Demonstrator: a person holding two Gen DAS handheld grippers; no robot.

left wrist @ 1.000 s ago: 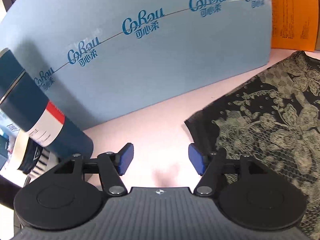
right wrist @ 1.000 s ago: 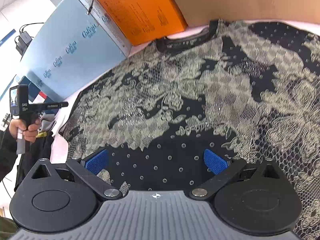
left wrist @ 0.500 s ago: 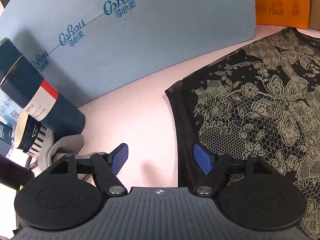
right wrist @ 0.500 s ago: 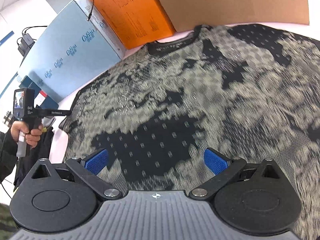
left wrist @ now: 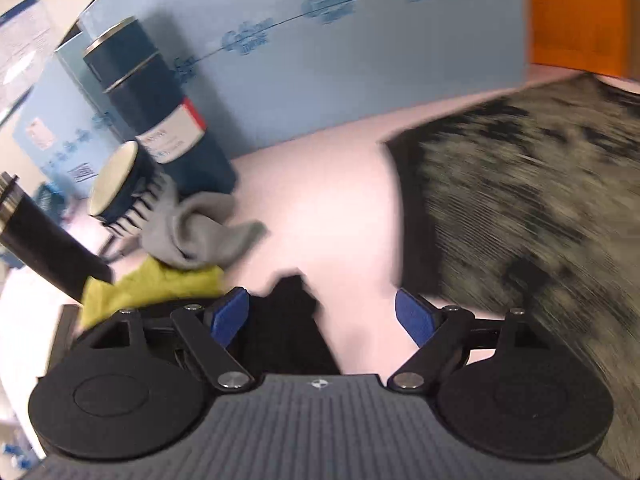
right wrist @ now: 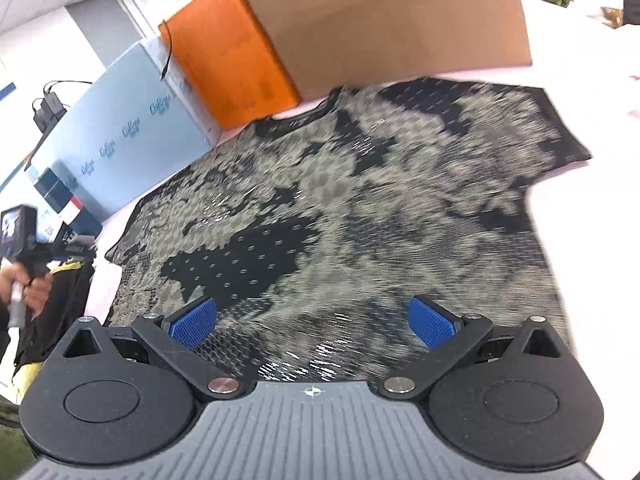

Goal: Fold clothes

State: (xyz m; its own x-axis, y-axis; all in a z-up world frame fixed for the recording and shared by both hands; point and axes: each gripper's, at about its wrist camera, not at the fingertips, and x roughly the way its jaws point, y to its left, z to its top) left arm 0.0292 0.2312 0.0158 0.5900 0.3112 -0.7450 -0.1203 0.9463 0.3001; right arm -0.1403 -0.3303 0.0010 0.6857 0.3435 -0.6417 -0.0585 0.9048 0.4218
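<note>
1. The counter (right wrist: 600, 184), pale pink, carries everything. Along the top of the right wrist frame stand a brown cardboard box (right wrist: 392, 20), an orange box (right wrist: 232, 60) and a pale blue carton (right wrist: 120, 128).

2. The lace-patterned black shirt (right wrist: 360, 200) lies spread flat across the middle of the right wrist frame, neckline toward the upper centre and one sleeve reaching the right edge. In the left wrist frame only its side edge shows, at centre right, blurred by motion.

3. It looks light, thin and limp, a soft knit with small studs. It would likely sag and drag on the counter rather than keep a shape, so a pinch at a sleeve end or hem corner seems the surest hold.

4. The right hand-held gripper (right wrist: 312, 322) hangs over the shirt's lower part, its blue pads spread wide with nothing between them.

5. The left hand-held gripper (left wrist: 320, 314) is likewise wide apart and empty, above bare counter just beside the shirt's edge.

6. Only the left wrist view shows the clutter at left: a dark blue cylinder (left wrist: 160, 112), a grey sock (left wrist: 196, 236) and a yellow-green cloth (left wrist: 152, 288).

7. Only the right wrist view shows the whole shirt, plus the person's hand (right wrist: 24, 284) gripping a handle at the left edge.
</note>
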